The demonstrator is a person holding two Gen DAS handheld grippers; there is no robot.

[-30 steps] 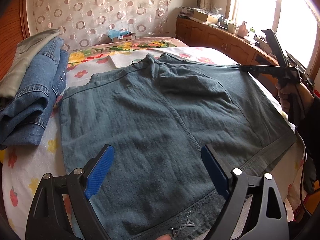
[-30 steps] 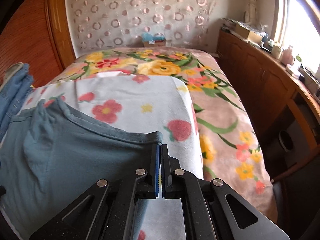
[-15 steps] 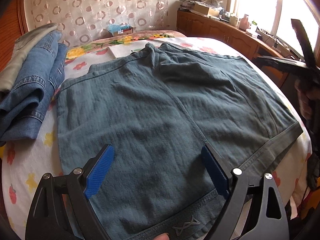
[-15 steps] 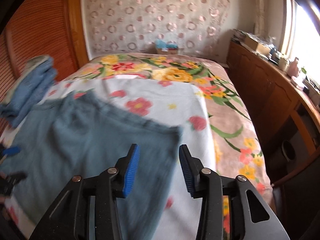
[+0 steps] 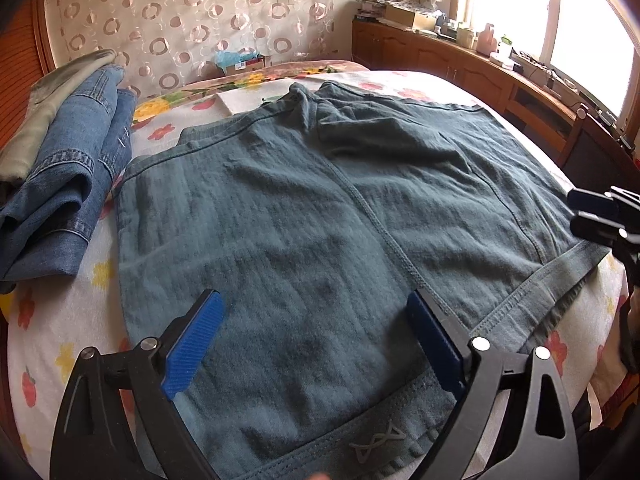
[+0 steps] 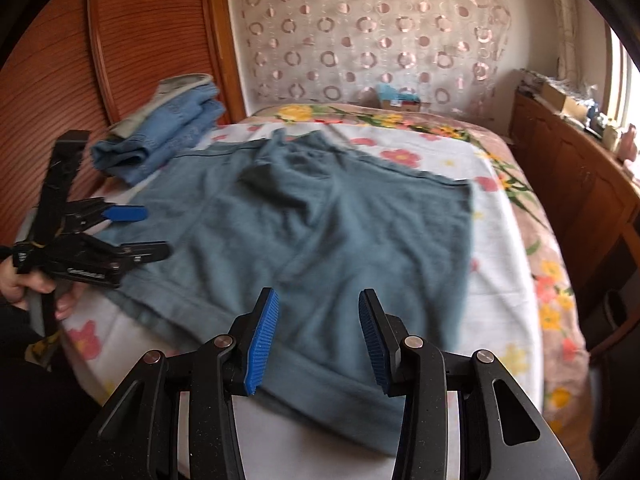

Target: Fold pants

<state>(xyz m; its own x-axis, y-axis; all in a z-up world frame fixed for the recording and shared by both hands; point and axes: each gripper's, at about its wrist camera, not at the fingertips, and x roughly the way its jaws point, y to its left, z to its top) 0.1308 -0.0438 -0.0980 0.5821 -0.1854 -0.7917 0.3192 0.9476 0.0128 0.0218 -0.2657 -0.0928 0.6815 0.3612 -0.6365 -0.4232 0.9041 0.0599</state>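
Premises: a home bedroom. A bed (image 6: 516, 264) with floral bedding fills the frame centre. Wooden cabinets (image 6: 576, 168) run at right below a window (image 5: 520, 4), and a curtain (image 6: 360, 32) hangs behind.

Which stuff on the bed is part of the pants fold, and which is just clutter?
In the job:
- teal shorts, spread flat
- left gripper, open
- right gripper, open

Lying about:
- folded jeans beside the shorts
- small box at the curtain
- items on the cabinet

Right gripper (image 6: 318, 334) released from far leg-hem corner of flat teal-grey cotton shorts (image 6: 320, 232), jaws now parted and empty. Drawn back toward near waistband edge. Freed corner lying flat on floral bedsheet (image 6: 500, 280).
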